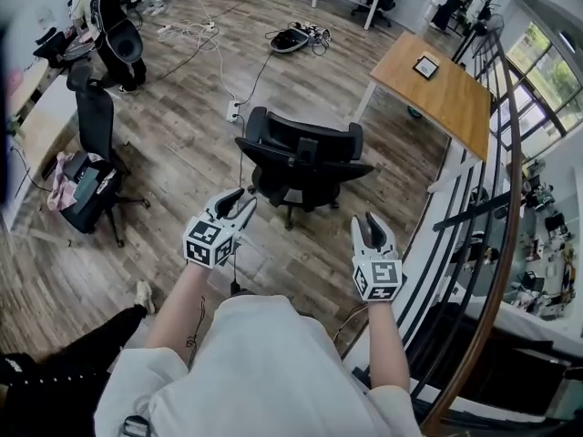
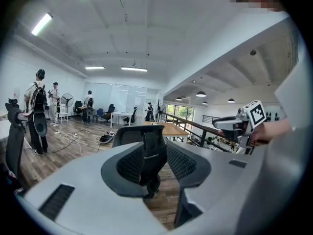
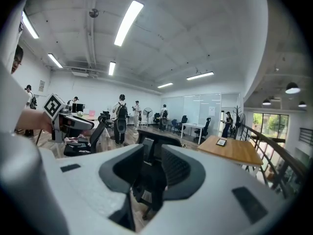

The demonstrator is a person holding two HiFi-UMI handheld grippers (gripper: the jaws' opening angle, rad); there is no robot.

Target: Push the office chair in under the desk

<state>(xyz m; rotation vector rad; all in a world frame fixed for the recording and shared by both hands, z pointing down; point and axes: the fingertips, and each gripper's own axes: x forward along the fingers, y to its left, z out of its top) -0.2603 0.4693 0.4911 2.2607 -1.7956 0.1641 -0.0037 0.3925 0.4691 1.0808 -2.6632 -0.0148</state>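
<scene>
A black office chair (image 1: 301, 167) stands on the wood floor with its back toward me, well apart from the wooden desk (image 1: 437, 94) at the upper right. My left gripper (image 1: 239, 200) hovers just short of the chair's left rear, open and holding nothing. My right gripper (image 1: 369, 221) hovers near the chair's right rear, also open and empty. In the left gripper view the chair (image 2: 142, 141) shows far off through the gap between the jaws, with the desk (image 2: 171, 129) behind it. The right gripper view shows the chair (image 3: 154, 146) the same way, with the desk (image 3: 234, 151) to its right.
A metal railing (image 1: 483, 208) runs along the right, close to the desk. A second black chair (image 1: 91, 144) with a bag and pink cloth stands at the left. Cables (image 1: 205, 35) and a power strip (image 1: 233, 110) lie on the floor beyond. A small framed item (image 1: 425, 66) rests on the desk.
</scene>
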